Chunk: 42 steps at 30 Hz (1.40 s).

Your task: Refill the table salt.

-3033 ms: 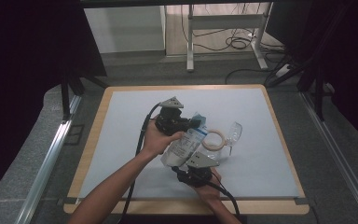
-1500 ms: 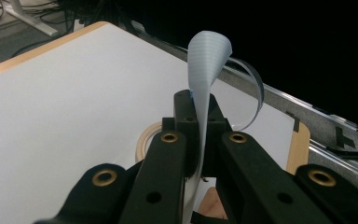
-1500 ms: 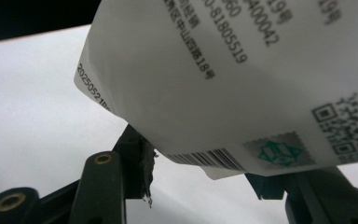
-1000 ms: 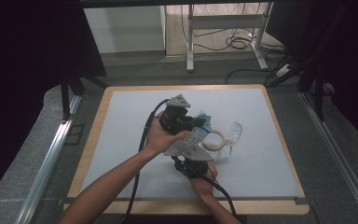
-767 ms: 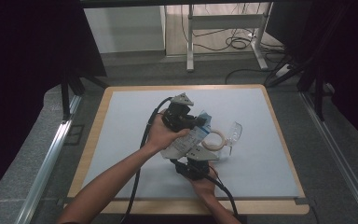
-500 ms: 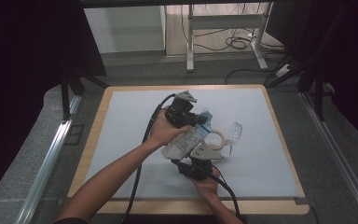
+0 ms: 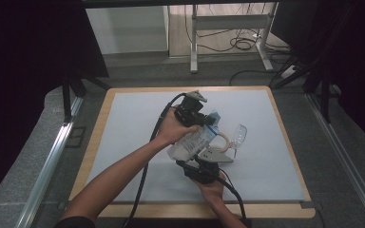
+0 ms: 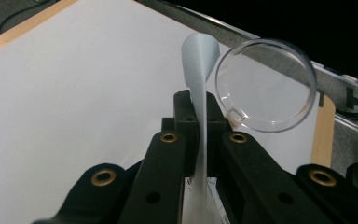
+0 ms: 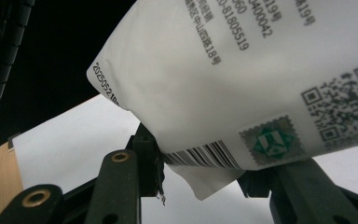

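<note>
A pale mat (image 7: 123, 137) covers the wood-edged table. Above its middle hangs a white pouch (image 7: 192, 142), long axis slanting from the left gripper (image 8: 199, 116), clamped tight on its thin top edge, down to the right gripper (image 9: 200, 158), whose jaws pinch the bottom corner. A clear lid (image 8: 265, 86) lies just beyond the pouch.

Looking down and forward from high at the near side; both gripper views close-up along jaws, sharing the white pouch (image 7: 190, 142).
</note>
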### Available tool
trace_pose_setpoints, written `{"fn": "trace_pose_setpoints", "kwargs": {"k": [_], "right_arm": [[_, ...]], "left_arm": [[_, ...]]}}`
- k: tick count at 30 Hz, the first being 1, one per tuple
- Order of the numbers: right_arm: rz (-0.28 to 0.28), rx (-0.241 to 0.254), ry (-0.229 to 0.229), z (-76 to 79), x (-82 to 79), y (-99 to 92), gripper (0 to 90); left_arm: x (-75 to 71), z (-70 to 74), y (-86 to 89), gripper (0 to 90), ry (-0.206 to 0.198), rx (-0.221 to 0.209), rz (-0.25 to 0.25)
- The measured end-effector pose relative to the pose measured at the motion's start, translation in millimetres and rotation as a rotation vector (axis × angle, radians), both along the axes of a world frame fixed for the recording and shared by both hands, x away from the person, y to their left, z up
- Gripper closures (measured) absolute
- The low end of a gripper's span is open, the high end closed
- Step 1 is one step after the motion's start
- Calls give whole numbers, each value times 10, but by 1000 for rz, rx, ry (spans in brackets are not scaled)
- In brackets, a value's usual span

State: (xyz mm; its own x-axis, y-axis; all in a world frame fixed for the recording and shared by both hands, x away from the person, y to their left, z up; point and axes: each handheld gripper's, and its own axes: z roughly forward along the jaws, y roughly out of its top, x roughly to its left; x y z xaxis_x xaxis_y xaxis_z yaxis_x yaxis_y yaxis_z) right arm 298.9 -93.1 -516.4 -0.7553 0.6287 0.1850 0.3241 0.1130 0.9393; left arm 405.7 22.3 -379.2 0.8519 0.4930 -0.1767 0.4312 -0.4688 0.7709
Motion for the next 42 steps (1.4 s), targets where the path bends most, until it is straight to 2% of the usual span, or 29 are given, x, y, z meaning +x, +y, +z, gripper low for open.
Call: {"fn": "trace_pose_setpoints", "kwargs": {"k": [9,17,21,32,42], "right_arm": [[-50,36,0,6,-20,52,587],[-97,33,-6,12,-27,99,587],[-104,23,-6,18,-31,96,587],[-100,60,11,57,-26,72,588],[-109,67,16,80,-40,67,588]], "left_arm": [[117,-33,-66,896,20,51,-28],[170,-65,-119,897,33,72,-39],[182,-67,-139,896,34,77,-36],[237,-56,-191,896,41,109,-50],[270,-71,-228,896,61,118,-58]]}}
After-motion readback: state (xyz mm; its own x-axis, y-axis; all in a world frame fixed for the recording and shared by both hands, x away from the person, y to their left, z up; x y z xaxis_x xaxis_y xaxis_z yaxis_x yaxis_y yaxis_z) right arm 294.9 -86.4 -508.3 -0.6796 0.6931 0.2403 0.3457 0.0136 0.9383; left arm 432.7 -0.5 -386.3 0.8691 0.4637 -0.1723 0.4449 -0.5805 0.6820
